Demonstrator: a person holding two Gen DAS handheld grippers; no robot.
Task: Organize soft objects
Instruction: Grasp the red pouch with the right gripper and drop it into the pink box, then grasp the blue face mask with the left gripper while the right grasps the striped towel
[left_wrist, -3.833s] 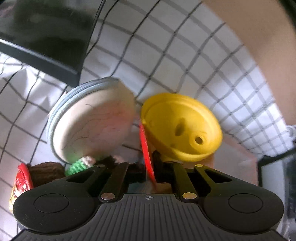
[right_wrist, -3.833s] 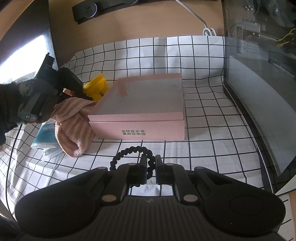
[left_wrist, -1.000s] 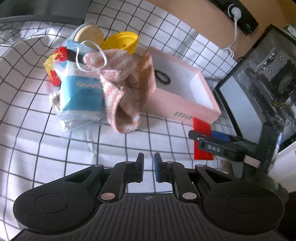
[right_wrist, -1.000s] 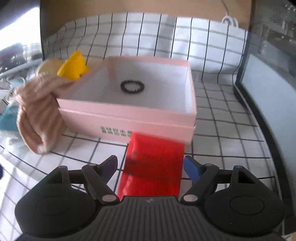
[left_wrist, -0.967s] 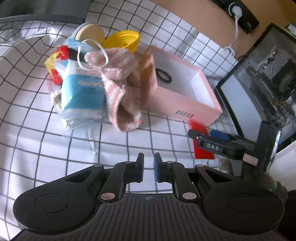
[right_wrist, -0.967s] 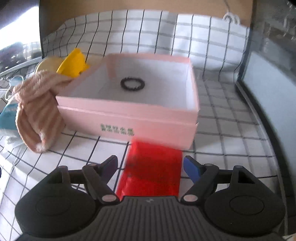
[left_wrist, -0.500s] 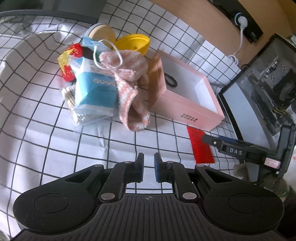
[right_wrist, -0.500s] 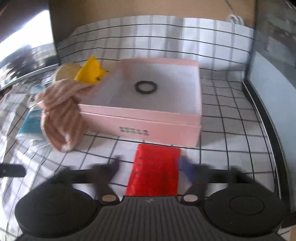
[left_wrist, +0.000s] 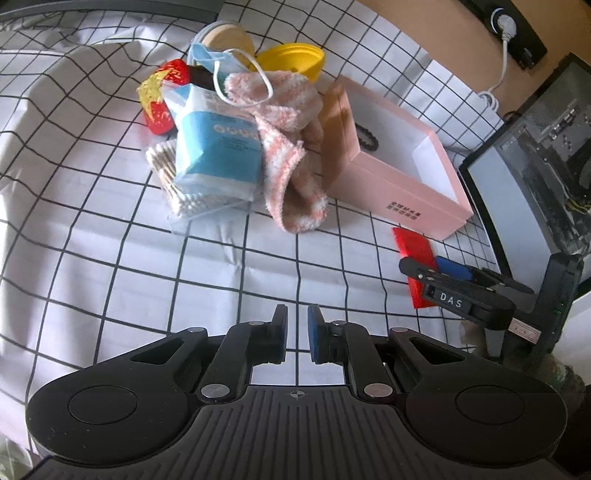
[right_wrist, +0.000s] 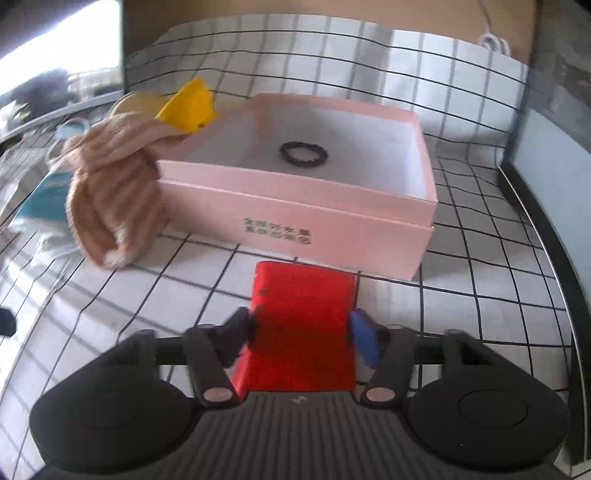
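Note:
A flat red packet (right_wrist: 299, 295) lies on the checked cloth in front of an open pink box (right_wrist: 295, 221). My right gripper (right_wrist: 301, 325) straddles the packet, its jaws closing, and the pads meet its two side edges. A black hair tie (right_wrist: 303, 154) lies inside the box. Left of the box a pink striped sock (left_wrist: 284, 147) drapes over a blue tissue pack (left_wrist: 214, 147), with a blue face mask (left_wrist: 210, 61) on top. My left gripper (left_wrist: 297, 332) hovers over bare cloth, shut with nothing in it. The left wrist view also shows the right gripper (left_wrist: 428, 266) over the red packet (left_wrist: 412, 243).
A yellow lid (left_wrist: 291, 61), a round beige lid (left_wrist: 227, 38), a red and yellow item (left_wrist: 159, 96) and bagged cotton swabs (left_wrist: 166, 173) crowd the pile. A dark glass-sided case (left_wrist: 535, 166) stands at the right. A power strip (left_wrist: 513, 22) lies at the back.
The right jaws, wide apart a second ago, have narrowed onto the red packet's sides. The left gripper stays shut, and its view has shifted only slightly.

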